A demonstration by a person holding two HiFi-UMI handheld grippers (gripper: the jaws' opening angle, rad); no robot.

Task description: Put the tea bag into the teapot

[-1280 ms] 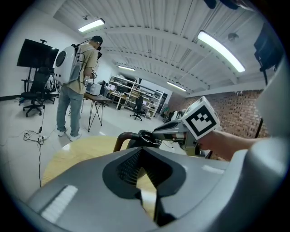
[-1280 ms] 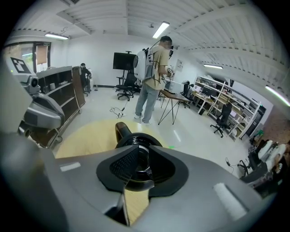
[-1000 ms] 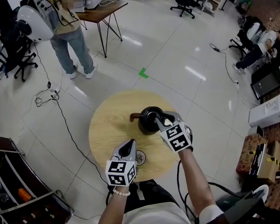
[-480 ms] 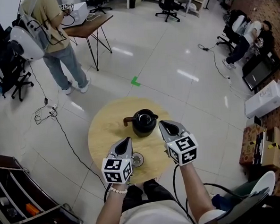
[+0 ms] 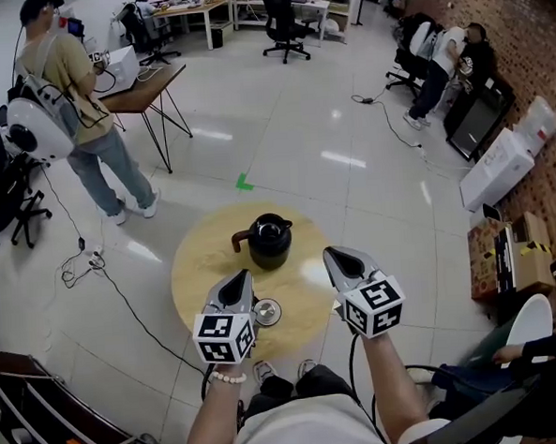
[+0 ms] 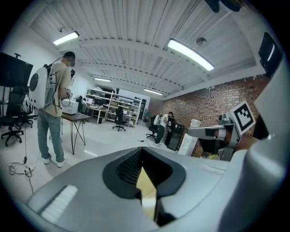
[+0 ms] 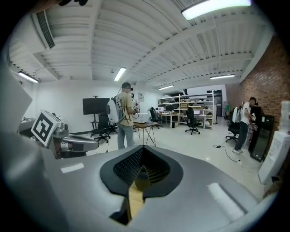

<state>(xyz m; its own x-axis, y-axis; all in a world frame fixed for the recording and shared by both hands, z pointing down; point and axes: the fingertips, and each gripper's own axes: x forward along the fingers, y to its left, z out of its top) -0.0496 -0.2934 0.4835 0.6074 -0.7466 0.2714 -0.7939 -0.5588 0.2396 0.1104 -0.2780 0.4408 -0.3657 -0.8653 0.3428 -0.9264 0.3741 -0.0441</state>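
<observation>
The black teapot stands on the round wooden table, spout to the left, its lid on. I see no tea bag in any view. My left gripper hovers over the table's near edge, shut and empty. My right gripper hangs over the near right rim, a little right of the pot, also shut with nothing between its pads. In both gripper views the jaws, left gripper and right gripper, point level out into the room, tips together.
A small round glass dish lies on the table beside the left gripper. A person with a backpack stands by a desk at the far left. Cables trail on the floor; cardboard boxes sit at the right.
My right gripper has drawn back from the teapot toward the near right rim and shut. The left gripper stayed near the dish. The head view has tilted up.
</observation>
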